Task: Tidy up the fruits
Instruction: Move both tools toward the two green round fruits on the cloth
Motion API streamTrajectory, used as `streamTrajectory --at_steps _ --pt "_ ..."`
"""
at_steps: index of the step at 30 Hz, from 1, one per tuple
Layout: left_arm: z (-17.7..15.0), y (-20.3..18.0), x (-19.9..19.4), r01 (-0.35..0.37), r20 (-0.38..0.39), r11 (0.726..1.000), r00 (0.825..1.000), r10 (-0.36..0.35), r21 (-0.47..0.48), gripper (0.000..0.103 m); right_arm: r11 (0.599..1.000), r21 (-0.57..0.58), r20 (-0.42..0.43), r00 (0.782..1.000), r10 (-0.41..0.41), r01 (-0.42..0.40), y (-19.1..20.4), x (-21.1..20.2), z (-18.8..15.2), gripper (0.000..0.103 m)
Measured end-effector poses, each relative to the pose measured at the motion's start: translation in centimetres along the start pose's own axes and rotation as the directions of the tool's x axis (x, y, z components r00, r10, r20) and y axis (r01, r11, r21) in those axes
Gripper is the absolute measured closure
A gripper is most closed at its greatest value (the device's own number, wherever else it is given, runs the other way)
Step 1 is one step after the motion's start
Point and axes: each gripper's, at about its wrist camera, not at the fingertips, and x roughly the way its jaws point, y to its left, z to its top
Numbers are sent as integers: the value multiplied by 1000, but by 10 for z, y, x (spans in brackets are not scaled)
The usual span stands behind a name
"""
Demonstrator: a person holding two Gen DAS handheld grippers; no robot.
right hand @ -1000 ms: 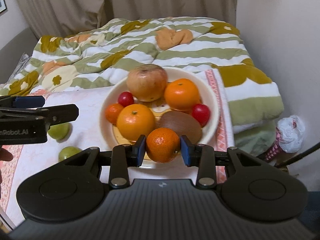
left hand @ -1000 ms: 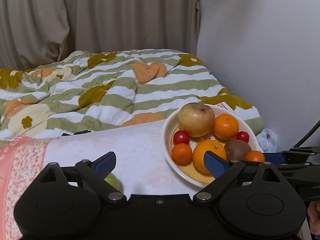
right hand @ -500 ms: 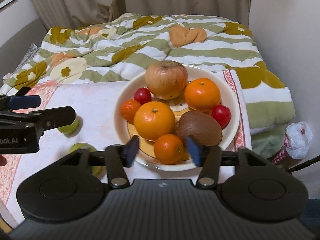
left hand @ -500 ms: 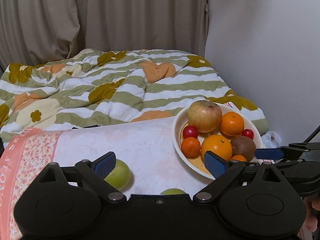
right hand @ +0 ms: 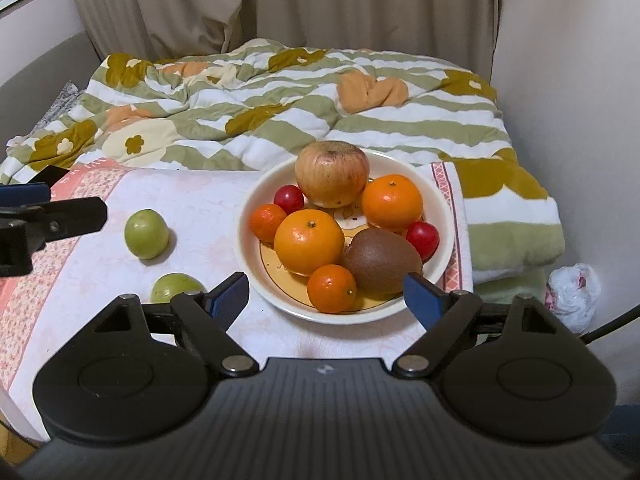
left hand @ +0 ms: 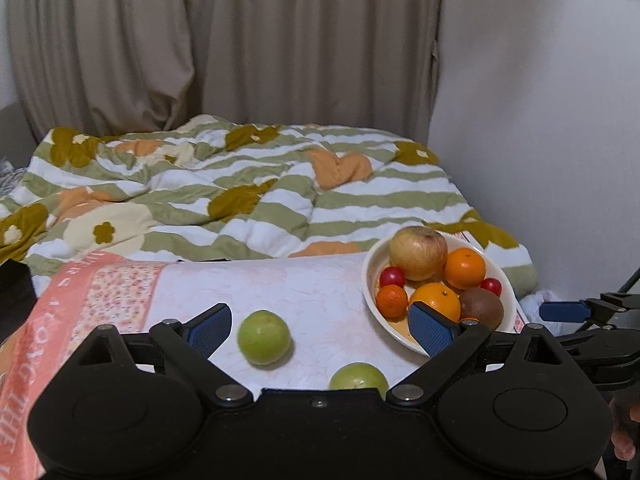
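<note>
A cream bowl [right hand: 446,208] on the cloth holds an apple [right hand: 332,178], two oranges, two small mandarins, a kiwi [right hand: 382,260] and two red plums. The bowl also shows in the left wrist view [left hand: 370,268]. Two green fruits lie on the cloth left of it: one farther [right hand: 146,233], one nearer [right hand: 174,286]; in the left wrist view they are the farther one [left hand: 264,336] and the nearer one [left hand: 358,376]. My right gripper [right hand: 326,294] is open and empty, just before the bowl's near rim. My left gripper [left hand: 320,326] is open and empty above the green fruits.
The fruit sits on a white and pink floral cloth [right hand: 192,208]. Behind it lies a rumpled green-striped duvet [right hand: 280,100]. A wall is at the right, curtains at the back. A white plastic bag [right hand: 574,290] lies on the floor at the right.
My right gripper opened and let go of the small mandarin, which now lies in the bowl, and pulled back. My left gripper drew back and up, bringing both green fruits into view.
</note>
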Motion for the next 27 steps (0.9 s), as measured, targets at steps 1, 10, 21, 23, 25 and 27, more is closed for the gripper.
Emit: streamTrajectory --at_steps 1,10,21,23,25,27 --pt "-1 2 -6 -5 7 1000 1000 5 -8 6 1000 -2 0 1000 0 0 1 -4 0 3" --pt "-5 22 -50 -86 53 996 995 87 -16 2 999 -3 15 999 46 -46 14 -45 1 0" --pt "4 69 -45 -73 18 994 997 72 77 1 1000 4 24 1000 3 -3 49 -59 -5 0" --pt "6 80 -36 -36 -12 996 999 38 81 1 1000 17 16 1000 -20 20 57 -57 -5 0" --pt "8 88 -28 2 -35 996 999 1 91 1 999 33 1 999 -43 43 66 -53 -7 0" --pt "12 96 -18 30 -52 993 998 -24 115 1 997 58 -7 998 -59 59 75 -48 -8 0"
